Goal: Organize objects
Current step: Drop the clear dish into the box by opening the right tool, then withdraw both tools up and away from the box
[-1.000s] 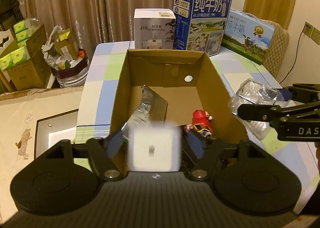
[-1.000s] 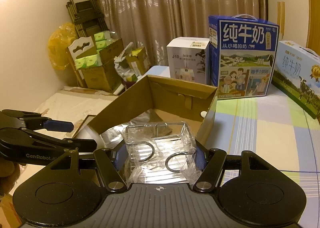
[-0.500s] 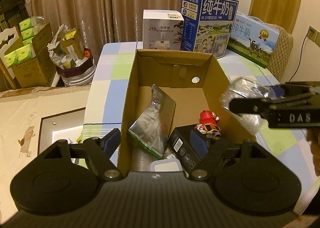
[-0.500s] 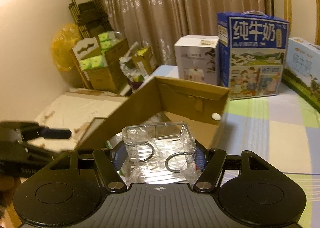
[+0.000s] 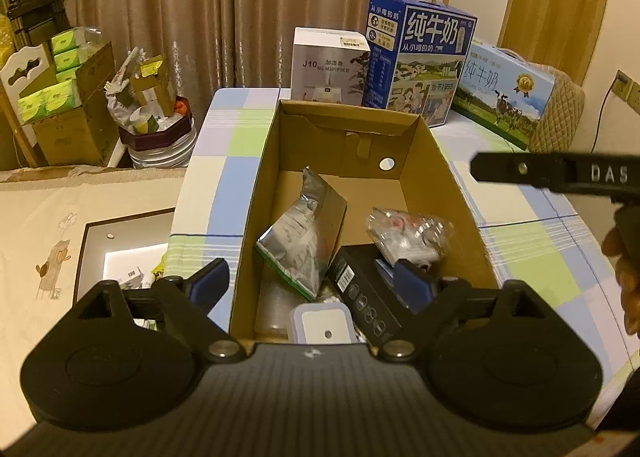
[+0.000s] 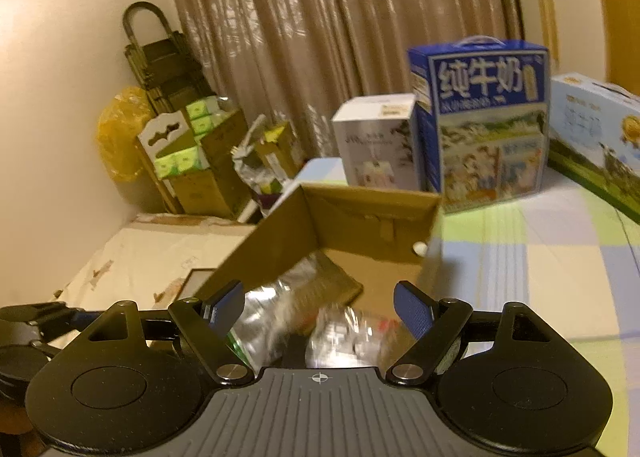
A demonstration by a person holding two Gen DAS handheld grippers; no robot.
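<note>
The left gripper [image 5: 308, 283] has its blue-padded fingers [image 5: 210, 283] spread wide and empty above the near end of the cardboard box [image 5: 460, 201]. The right gripper [image 6: 320, 307] is likewise released, its fingers [image 6: 414, 311] apart with nothing between them, above the box's near right side.

Just below the right fingers, the clear plastic package [image 5: 408, 235] lies inside the box, blurred, resting on a black carton [image 5: 366, 293]. Beside it to the left a silver foil pouch [image 5: 300, 233] leans tilted, and a small white square device [image 5: 322, 323] lies at the near wall.

The box stands on a checked counter [image 5: 224, 161]. Behind it stand a white humidifier box [image 5: 328, 67], a blue milk carton case [image 5: 420, 59] and a lighter milk case [image 5: 504, 91], in front of brown curtains [image 5: 200, 5].
</note>
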